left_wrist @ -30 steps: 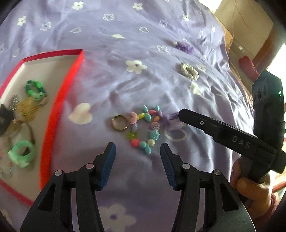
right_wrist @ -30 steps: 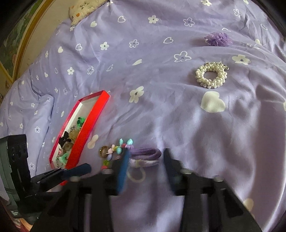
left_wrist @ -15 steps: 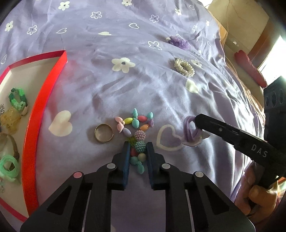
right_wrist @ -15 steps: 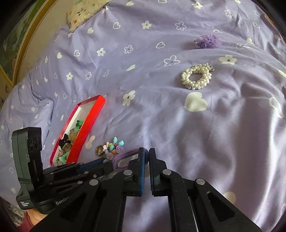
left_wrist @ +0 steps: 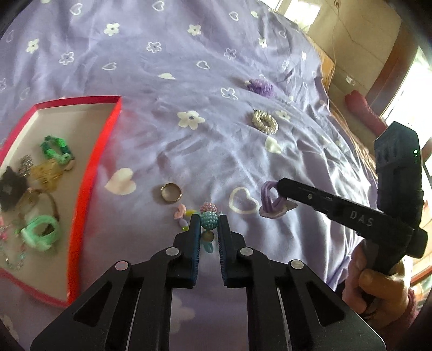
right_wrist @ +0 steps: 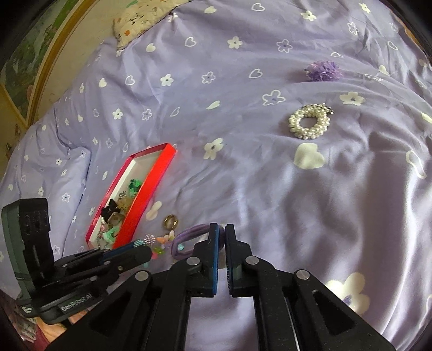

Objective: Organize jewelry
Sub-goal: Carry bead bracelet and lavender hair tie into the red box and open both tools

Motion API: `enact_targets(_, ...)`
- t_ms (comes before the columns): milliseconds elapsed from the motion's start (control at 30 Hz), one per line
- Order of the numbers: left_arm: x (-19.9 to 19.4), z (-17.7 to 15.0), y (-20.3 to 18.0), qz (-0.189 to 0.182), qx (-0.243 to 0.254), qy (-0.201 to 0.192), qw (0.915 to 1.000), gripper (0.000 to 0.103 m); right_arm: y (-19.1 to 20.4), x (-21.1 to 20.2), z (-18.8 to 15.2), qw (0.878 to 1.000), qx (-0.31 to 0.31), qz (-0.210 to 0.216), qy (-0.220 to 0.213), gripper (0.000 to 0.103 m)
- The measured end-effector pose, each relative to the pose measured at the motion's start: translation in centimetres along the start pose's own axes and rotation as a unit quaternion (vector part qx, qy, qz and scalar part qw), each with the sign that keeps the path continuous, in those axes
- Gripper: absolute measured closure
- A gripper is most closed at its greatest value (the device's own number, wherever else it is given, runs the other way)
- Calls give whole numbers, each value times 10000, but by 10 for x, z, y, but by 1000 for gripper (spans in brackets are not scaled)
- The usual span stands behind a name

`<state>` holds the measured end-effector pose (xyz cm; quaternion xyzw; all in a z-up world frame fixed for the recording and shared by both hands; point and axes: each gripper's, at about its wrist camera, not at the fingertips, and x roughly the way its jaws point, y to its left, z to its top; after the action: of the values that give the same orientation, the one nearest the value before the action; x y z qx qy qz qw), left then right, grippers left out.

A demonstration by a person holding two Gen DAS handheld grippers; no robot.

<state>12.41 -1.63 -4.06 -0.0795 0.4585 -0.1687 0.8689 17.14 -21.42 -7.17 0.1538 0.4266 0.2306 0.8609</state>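
Observation:
My left gripper [left_wrist: 207,222] is shut on a colourful beaded bracelet [left_wrist: 208,220], lifted off the purple bedspread, with its pastel beads hanging left of the fingers. My right gripper [right_wrist: 221,232] is shut on a purple hair tie [right_wrist: 186,237], which loops out to the left of its fingers and shows in the left wrist view as a purple loop [left_wrist: 270,202] at the right gripper's tip. A gold ring [left_wrist: 171,192] lies on the bedspread just beyond the bracelet. The red-rimmed box [left_wrist: 91,167] to the left holds green hair ties, a black bow and other pieces.
A pearl scrunchie [right_wrist: 309,124] and a purple flower clip [right_wrist: 322,70] lie farther back on the bed. A patterned pillow [right_wrist: 145,19] is at the head of the bed. A person's hand [left_wrist: 378,283] holds the right gripper's handle. The bed's edge falls away on the right.
Both grippers closed, the left on the beaded bracelet and the right on the purple hair tie. Both then rose a little, lifting their pieces off the bedspread.

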Motion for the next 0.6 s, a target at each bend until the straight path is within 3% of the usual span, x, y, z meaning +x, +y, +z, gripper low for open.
enact_targets(600,-72,-23,50,187,-707,-529,9959,92,65,18,-16,9978,-489,343,280,99)
